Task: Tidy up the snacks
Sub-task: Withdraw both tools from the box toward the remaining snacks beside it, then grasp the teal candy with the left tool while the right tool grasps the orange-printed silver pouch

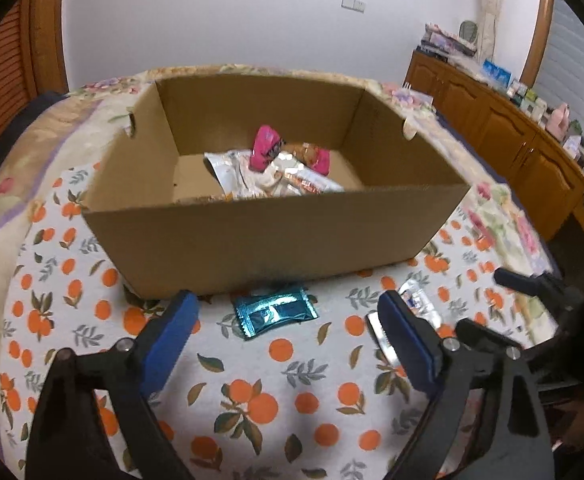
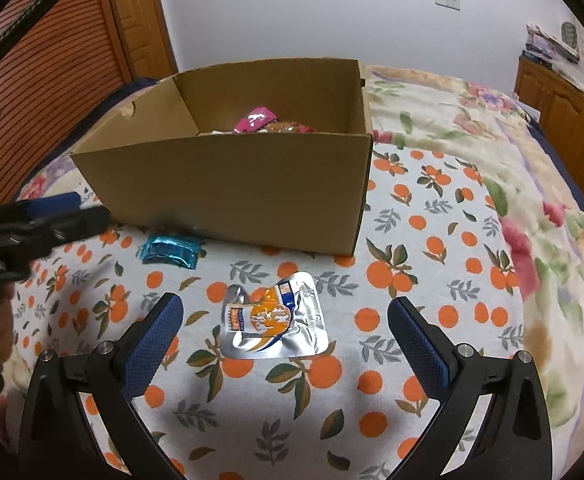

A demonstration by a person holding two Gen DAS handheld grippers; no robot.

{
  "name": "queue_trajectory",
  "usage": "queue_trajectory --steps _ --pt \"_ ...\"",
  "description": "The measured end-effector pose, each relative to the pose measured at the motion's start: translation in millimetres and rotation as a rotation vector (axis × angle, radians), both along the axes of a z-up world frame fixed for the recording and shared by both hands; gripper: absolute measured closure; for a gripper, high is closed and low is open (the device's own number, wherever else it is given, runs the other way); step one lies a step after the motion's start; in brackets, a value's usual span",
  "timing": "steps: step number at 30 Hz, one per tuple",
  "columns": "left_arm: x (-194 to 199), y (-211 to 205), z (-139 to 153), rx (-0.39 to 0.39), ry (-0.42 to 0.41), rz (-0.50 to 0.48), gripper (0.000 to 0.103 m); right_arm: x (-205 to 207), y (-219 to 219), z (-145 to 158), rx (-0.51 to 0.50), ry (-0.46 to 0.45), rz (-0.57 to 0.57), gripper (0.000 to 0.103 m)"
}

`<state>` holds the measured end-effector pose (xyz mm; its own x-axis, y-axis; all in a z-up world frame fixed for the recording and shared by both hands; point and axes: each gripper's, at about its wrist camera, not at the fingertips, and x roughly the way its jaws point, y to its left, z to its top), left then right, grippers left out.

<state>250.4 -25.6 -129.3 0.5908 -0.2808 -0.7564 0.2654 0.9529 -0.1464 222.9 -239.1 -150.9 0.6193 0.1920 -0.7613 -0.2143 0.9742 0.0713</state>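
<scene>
Pick-up step in hand, by my judgement. The left claw (image 1: 288, 328) is standing apart and empty, framing the teal packet (image 1: 276, 314) at lower centre, just beside the box (image 1: 276, 236). The right claw (image 2: 286, 328) is likewise gaping, framing the silver pouch (image 2: 274, 322) on the cloth (image 2: 432, 208). Other snacks (image 1: 268, 160) are lying in the box, partly hidden. Next: each claw needs lowering over its packet, then closing.

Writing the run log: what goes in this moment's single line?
left claw: open, over teal packet | right claw: open, over silver pouch | cardboard box: holds snacks
</scene>
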Motion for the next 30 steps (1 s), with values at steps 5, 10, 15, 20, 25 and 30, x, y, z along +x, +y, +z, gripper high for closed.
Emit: queue_trajectory --steps 5,10,15,20,25,30 --pt "15.0 -6.7 -28.0 0.032 0.031 0.009 0.021 3.0 2.7 -10.3 0.003 0.009 0.017 0.000" --pt "31.7 -10.3 -49.9 0.048 0.059 0.026 0.021 4.4 4.8 -18.3 -0.004 0.023 0.026 0.000" --pt "41.4 -17.0 -62.5 0.078 0.066 0.007 0.022 4.6 8.7 -24.3 -0.032 0.024 0.040 0.000" --pt "49.5 -23.3 -71.4 0.137 0.071 -0.003 0.033 5.3 11.1 -29.5 -0.027 0.037 0.054 0.000" --pt "53.3 -25.0 -80.6 0.163 0.101 -0.001 0.037 6.8 9.5 -32.2 -0.019 0.048 0.048 0.000" --pt "53.2 -22.3 -78.0 0.153 0.108 0.007 0.057 6.0 8.9 -32.5 -0.015 0.050 0.044 0.000"
